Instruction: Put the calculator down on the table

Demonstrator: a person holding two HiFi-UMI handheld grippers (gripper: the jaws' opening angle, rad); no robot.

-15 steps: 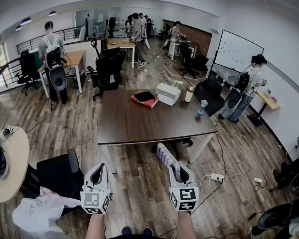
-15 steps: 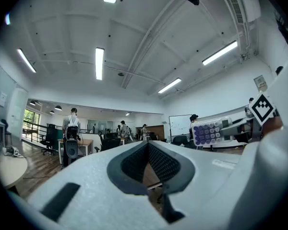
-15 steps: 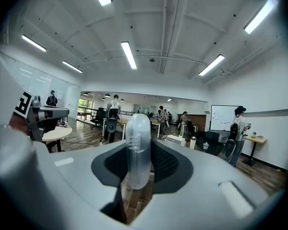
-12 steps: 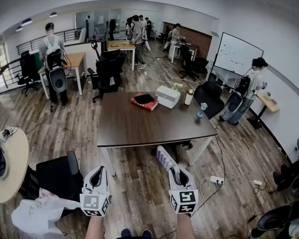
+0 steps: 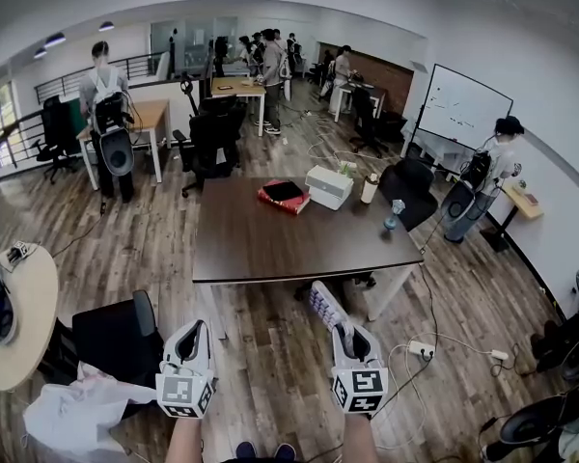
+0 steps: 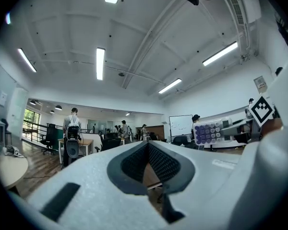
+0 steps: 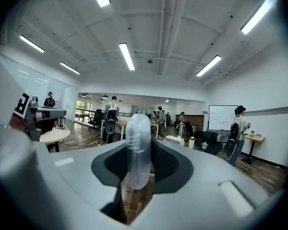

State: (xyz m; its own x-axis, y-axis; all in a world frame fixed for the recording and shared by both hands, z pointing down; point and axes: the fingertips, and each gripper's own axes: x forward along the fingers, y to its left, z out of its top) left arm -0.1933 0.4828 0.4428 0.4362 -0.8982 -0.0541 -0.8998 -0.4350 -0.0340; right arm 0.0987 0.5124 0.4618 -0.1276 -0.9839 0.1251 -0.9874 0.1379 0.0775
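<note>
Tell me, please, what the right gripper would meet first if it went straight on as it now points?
Probably the dark table: the right gripper, holding the calculator, points almost level toward its near edge. Whether it clears the top is unclear.

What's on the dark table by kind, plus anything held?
red book: 1
black item on the book: 1
white box: 1
bottles: 2
calculator, held in the right gripper: 1
total: 6, with 5 on the table
</note>
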